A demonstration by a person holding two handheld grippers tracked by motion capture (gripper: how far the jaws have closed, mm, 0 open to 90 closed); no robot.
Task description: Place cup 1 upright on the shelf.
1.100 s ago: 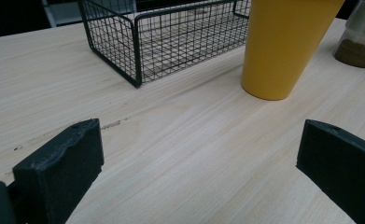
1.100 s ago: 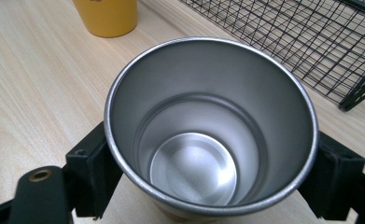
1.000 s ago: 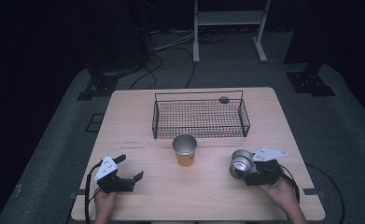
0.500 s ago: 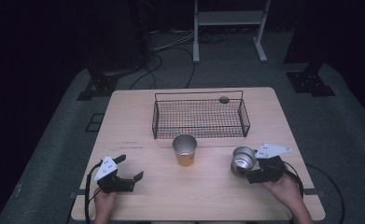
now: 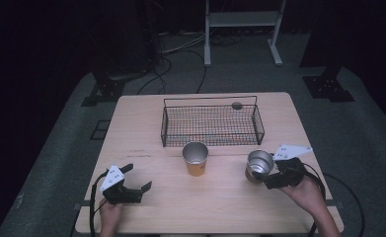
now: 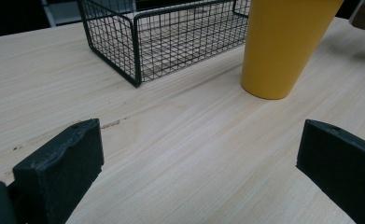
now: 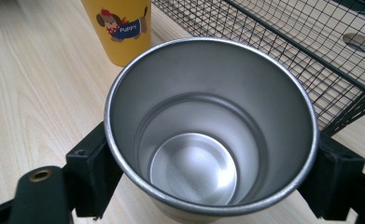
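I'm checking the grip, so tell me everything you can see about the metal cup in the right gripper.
The metal cup is a plain tumbler that looks like brushed steel, with a rolled rim, tapering walls and a flat round bottom. It is empty and tilted, its mouth turned toward the gripper's camera. The right gripper is shut on it, one black finger pressing each side just below the rim. In the high view it sits near the table's right front, beside the yellow cup and in front of the wire basket, touching neither.
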